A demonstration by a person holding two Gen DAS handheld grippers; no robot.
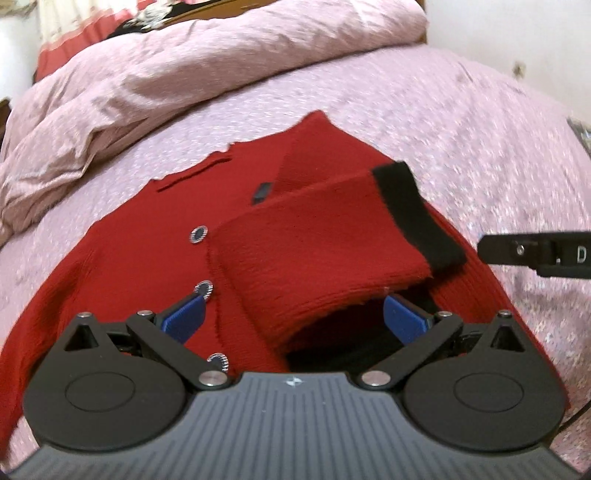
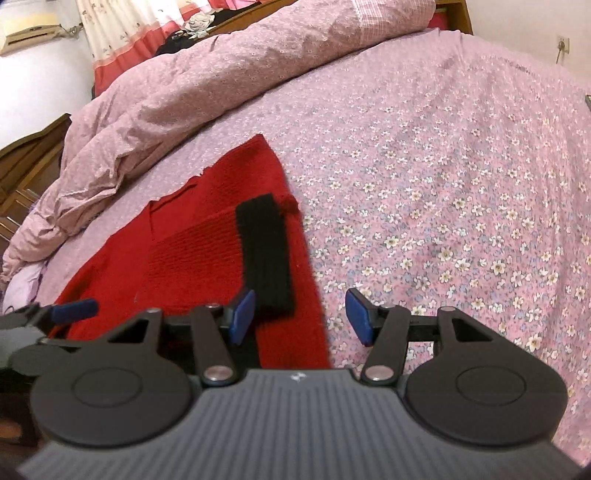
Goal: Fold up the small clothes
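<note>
A small red knit cardigan [image 1: 122,258] with round buttons [image 1: 199,233] lies flat on the bed. One sleeve [image 1: 317,240] with a black cuff [image 1: 417,218] is folded across its front. My left gripper [image 1: 291,314] is open, low over the sleeve's near end, its blue pads either side of the fabric. My right gripper [image 2: 301,315] is open over the cardigan's right edge [image 2: 295,332], beside the black cuff [image 2: 267,251]. It enters the left wrist view at the right edge [image 1: 535,254].
The bed has a pink floral sheet [image 2: 443,184]. A bunched pink duvet [image 2: 221,81] lies along the far side. A wooden drawer unit [image 2: 26,166] stands left of the bed, with a curtain [image 2: 122,29] and wall behind.
</note>
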